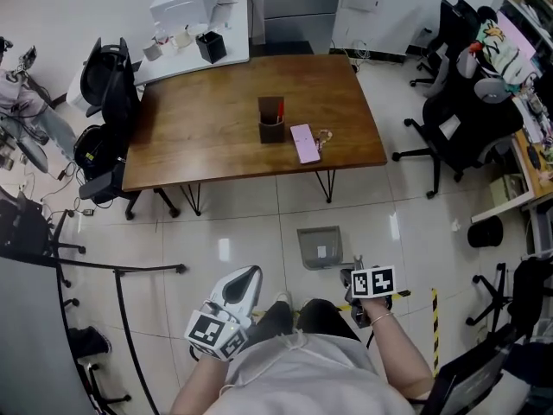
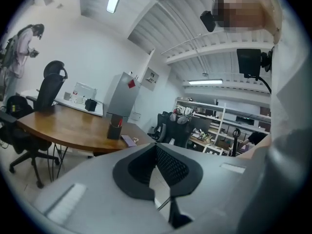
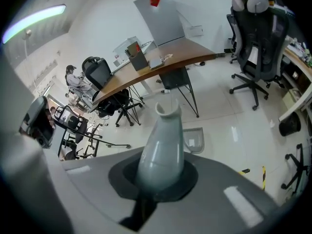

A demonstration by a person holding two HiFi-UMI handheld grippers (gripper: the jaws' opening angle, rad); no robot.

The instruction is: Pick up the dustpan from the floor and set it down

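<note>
**Item 1, dustpan (image 1: 320, 247).** Grey. It is lying flat on the floor (image 1: 251, 223), in the open strip between the bench (image 1: 207, 137) and the person's feet. It is touching nothing else and is not yet picked up. I am not making out its handle from here.

**Item 2, right tongs (image 1: 361, 277).** Clenched, with nothing between them. They are hanging just beside the dustpan's near right corner and pointing steeply down at the floor. In the right gripper view the closed tips (image 3: 168, 110) are covering part of the dustpan (image 3: 195, 141). I am reading that as aim: this looks like the side meant to take it. They will need to release before they can bite on a rim or wall.

**Item 3, left tongs (image 1: 240, 288).** Released and empty (the left gripper view shows only floor in the gap (image 2: 157, 165)). They are hanging low by the person's left knee, pointing nearly level toward the bench and well apart from the dustpan. I am judging them to be held clear, so the right side has room to work.

**Item 4, bench contents.** A pen holder (image 1: 271, 121) and a phone (image 1: 304, 143) are sitting near the middle. Neither is concerned in the task.

**Item 5, surroundings.** Black chairs (image 1: 467, 119) are standing off to the right, well apart from the dustpan.

**Stage.** I am judging this as the approach, with the grasp still to come. The task names no set-down spot.
</note>
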